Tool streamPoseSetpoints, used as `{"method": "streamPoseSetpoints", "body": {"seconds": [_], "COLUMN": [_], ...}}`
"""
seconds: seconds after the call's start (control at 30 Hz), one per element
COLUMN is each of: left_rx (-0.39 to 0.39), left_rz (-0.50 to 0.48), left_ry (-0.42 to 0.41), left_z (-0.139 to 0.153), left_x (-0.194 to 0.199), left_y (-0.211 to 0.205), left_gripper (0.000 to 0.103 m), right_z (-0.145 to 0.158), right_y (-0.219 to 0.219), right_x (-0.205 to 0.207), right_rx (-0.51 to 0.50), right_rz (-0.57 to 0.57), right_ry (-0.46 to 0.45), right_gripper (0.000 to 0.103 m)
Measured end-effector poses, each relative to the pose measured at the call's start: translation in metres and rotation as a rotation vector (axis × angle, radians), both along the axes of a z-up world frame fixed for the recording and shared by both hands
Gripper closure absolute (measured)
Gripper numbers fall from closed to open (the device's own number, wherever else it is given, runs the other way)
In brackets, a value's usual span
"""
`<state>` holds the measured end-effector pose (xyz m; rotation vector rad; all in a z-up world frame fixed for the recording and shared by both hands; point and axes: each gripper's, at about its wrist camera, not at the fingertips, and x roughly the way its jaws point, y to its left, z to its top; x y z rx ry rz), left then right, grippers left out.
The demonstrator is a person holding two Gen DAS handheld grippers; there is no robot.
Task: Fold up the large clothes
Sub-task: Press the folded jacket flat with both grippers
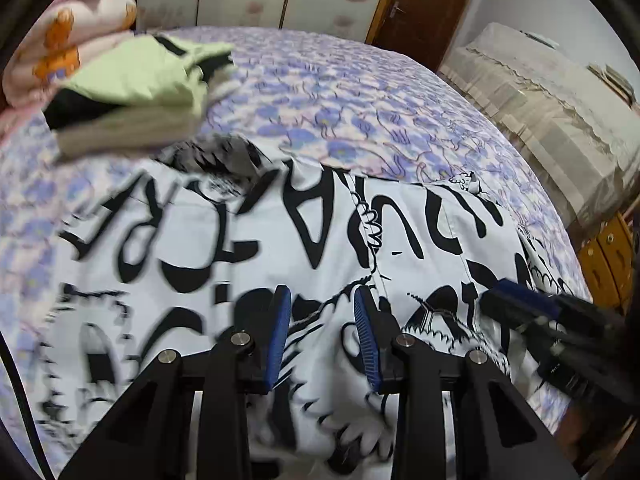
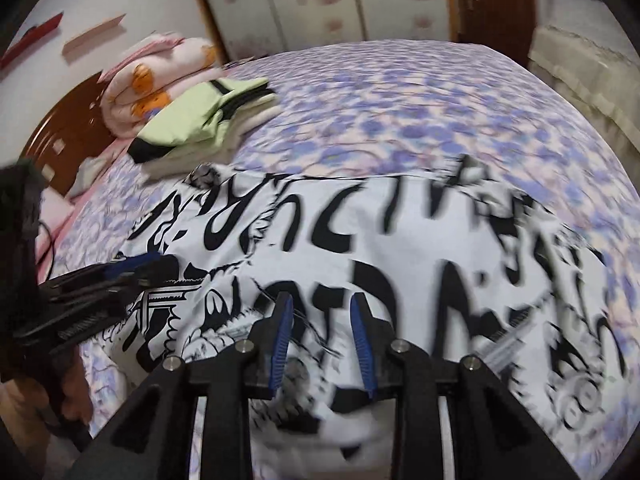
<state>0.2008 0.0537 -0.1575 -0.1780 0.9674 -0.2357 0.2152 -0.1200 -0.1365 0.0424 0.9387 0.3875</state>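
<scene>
On a bed (image 1: 360,92) with a purple floral sheet, the black-and-white printed garment (image 1: 248,248) lies spread near the front edge, and above it the left gripper (image 1: 323,300) and right gripper (image 2: 321,304) both hang released, their jaws apart.

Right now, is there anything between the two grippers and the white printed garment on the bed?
Nothing visible. The left gripper and right gripper are open directly over the white printed garment.

L tool (image 1: 323,312) agape; R tool (image 2: 321,318) agape, side by side
</scene>
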Motion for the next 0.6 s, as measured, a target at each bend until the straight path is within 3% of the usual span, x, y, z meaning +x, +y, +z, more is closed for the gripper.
{"method": "streamPoseSetpoints", "body": {"seconds": [0.2, 0.37, 0.5, 0.6], "left_rx": [0.011, 0.032, 0.014, 0.019], "left_rz": [0.034, 0.084, 0.093, 0.097], "left_ry": [-0.020, 0.008, 0.033, 0.030], "left_z": [-0.025, -0.040, -0.052, -0.048], "left_x": [0.025, 0.044, 0.045, 0.043], "left_y": [-0.006, 0.005, 0.016, 0.016], "left_gripper": [0.072, 0.072, 0.072, 0.072], "right_z": [-0.024, -0.032, -0.057, -0.056], "right_y": [0.003, -0.038, -0.071, -0.081], "right_x": [0.038, 0.068, 0.076, 0.074], "right_rx": [-0.064, -0.088, -0.078, -0.050], "right_rz": [-0.056, -0.221, -0.288, -0.307], "right_ry": [-0.039, -0.057, 0.040, 0.053], "right_gripper": [0.074, 0.077, 0.080, 0.080]}}
